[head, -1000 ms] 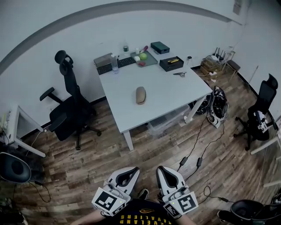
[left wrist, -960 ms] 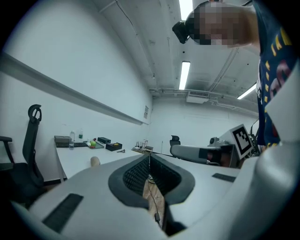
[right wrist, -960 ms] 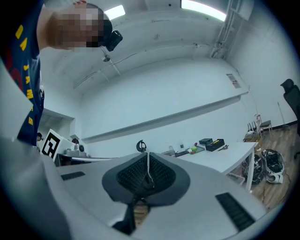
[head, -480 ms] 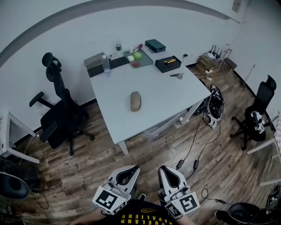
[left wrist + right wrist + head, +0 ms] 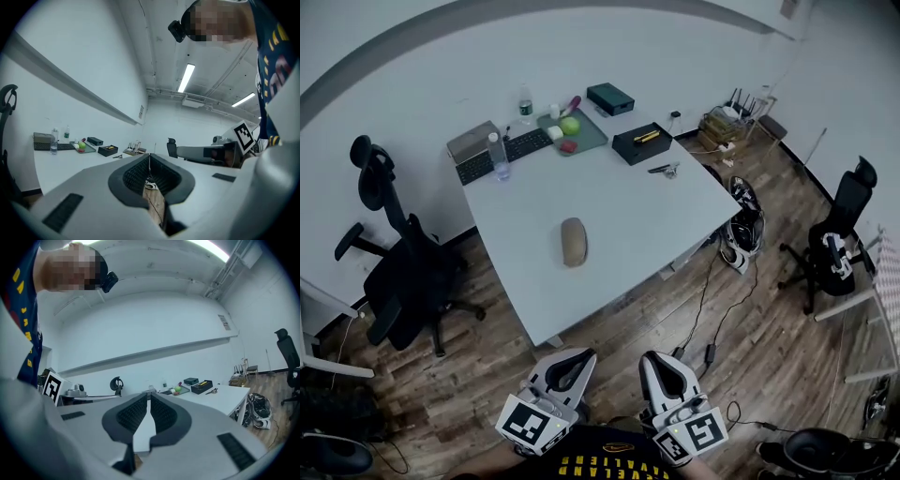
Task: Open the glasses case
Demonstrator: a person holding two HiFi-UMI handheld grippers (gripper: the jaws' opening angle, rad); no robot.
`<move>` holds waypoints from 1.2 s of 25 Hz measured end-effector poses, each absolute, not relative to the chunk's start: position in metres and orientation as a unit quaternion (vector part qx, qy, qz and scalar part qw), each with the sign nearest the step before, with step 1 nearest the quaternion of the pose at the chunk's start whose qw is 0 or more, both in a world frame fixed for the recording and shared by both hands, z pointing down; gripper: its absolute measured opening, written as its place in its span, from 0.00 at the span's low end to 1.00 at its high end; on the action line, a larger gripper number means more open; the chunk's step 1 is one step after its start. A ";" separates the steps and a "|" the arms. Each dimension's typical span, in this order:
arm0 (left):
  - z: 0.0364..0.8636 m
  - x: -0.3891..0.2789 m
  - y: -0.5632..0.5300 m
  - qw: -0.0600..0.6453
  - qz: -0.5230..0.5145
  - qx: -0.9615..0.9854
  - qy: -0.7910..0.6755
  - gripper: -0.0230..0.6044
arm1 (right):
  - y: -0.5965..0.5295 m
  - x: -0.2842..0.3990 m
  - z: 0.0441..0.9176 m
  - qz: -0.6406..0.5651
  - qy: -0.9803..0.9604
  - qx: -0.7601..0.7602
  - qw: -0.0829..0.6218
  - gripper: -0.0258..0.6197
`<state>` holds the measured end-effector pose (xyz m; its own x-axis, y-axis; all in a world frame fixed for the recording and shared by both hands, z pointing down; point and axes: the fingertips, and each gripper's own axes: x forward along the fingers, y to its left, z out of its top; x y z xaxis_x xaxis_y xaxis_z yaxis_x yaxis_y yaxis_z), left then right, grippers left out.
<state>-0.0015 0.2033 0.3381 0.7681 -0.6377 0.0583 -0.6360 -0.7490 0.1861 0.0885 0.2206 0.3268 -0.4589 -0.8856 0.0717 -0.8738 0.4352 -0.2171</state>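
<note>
A tan oval glasses case (image 5: 573, 241) lies closed near the middle of the white table (image 5: 647, 206) in the head view. My left gripper (image 5: 566, 366) and right gripper (image 5: 664, 370) are held side by side at the bottom of that view, over the wood floor, well short of the table's near edge. Both are shut with nothing between the jaws. In the left gripper view the left gripper (image 5: 149, 161) points level toward the table (image 5: 61, 164). In the right gripper view the right gripper (image 5: 150, 397) does the same; the case is hidden behind the jaws in both.
At the table's far end stand a keyboard (image 5: 502, 153), a water bottle (image 5: 497, 155), a tray with a green apple (image 5: 570, 125), two dark boxes (image 5: 641, 142) and a small tool (image 5: 663, 170). Black office chairs (image 5: 398, 272) stand left and right (image 5: 839, 239). Cables and bags (image 5: 739, 234) lie on the floor.
The table and case have slid down and left in the head view and grown larger as I walk closer. Both grippers stay shut and side by side.
</note>
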 end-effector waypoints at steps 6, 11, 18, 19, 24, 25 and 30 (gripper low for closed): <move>0.343 -0.003 0.171 0.102 0.000 0.937 -0.334 0.06 | 0.191 0.089 0.331 -0.125 0.840 -0.527 0.016 0.07; 0.353 0.002 0.147 0.111 0.007 0.930 -0.350 0.06 | 0.165 0.096 0.340 -0.135 0.844 -0.519 0.011 0.08; 0.366 0.013 0.099 0.105 0.024 0.906 -0.408 0.06 | 0.106 0.109 0.356 -0.163 0.873 -0.461 0.009 0.21; 0.366 0.017 0.091 0.105 0.024 0.902 -0.418 0.06 | 0.096 0.112 0.357 -0.165 0.878 -0.450 0.007 0.22; 0.362 0.042 0.056 0.097 0.027 0.883 -0.459 0.06 | 0.046 0.134 0.357 -0.179 0.898 -0.401 0.004 0.25; 0.361 0.047 0.051 0.098 0.027 0.879 -0.466 0.06 | 0.038 0.138 0.358 -0.183 0.901 -0.393 0.003 0.26; 0.362 0.062 0.031 0.098 0.032 0.858 -0.504 0.06 | 0.005 0.153 0.364 -0.195 0.914 -0.357 -0.005 0.26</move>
<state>0.0617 0.0312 0.3621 0.4900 -0.8582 0.1527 -0.8706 -0.4730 0.1354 0.1530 0.0046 0.3637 -0.7450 -0.6506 0.1477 -0.6542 0.6691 -0.3525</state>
